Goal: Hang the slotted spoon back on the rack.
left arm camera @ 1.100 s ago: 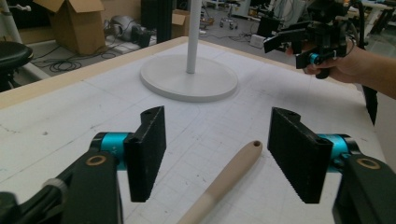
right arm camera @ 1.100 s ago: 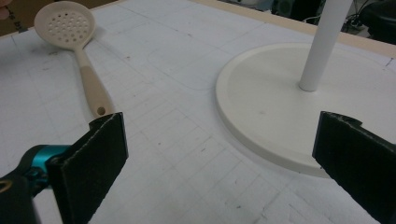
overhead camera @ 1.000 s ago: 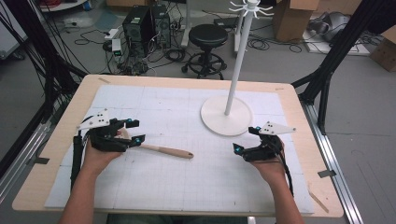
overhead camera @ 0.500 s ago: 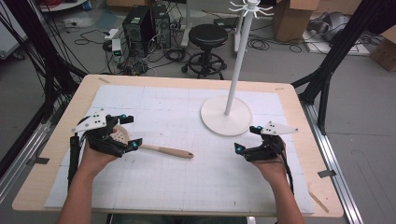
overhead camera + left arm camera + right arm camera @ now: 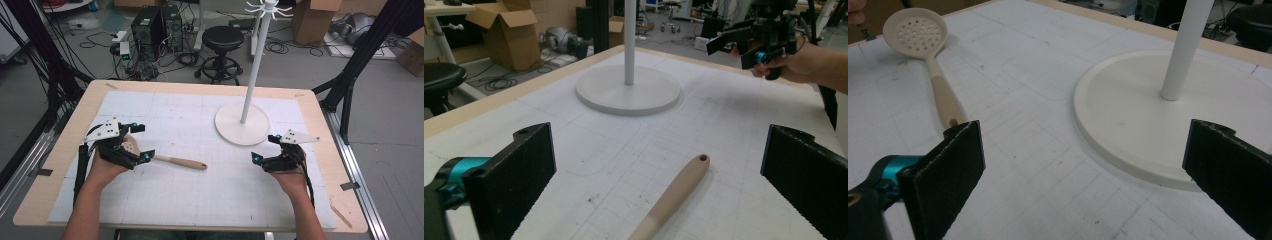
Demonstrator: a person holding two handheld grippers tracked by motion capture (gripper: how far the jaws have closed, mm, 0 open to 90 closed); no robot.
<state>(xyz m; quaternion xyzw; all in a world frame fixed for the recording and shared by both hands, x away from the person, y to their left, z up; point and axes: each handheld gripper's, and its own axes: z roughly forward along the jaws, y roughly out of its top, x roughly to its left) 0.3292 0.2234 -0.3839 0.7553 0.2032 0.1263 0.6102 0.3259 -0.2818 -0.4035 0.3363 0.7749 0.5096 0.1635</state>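
A beige skimmer spoon (image 5: 180,162) lies flat on the white gridded mat (image 5: 200,200), with its handle pointing right. My left gripper (image 5: 142,142) is open over the spoon's perforated head. Its jaws have just been opening. In the left gripper view the handle (image 5: 674,195) lies on the mat between the wide jaws of the left gripper (image 5: 659,170), touching neither. My right gripper (image 5: 264,148) is open and holds nothing, just in front of the white stand's round base (image 5: 242,125). In the right gripper view the right gripper (image 5: 1083,170) faces the spoon (image 5: 923,35) and the base (image 5: 1148,110).
The stand's tall pole (image 5: 252,70) rises from the base with hooks at its top. The wooden table edge (image 5: 200,86) frames the mat. A black stool (image 5: 223,40), computer towers (image 5: 155,25) and cardboard boxes (image 5: 310,20) stand on the floor beyond.
The left gripper's jaws have spread apart around the spoon's head. The spoon stays on the mat. The right gripper has not moved.
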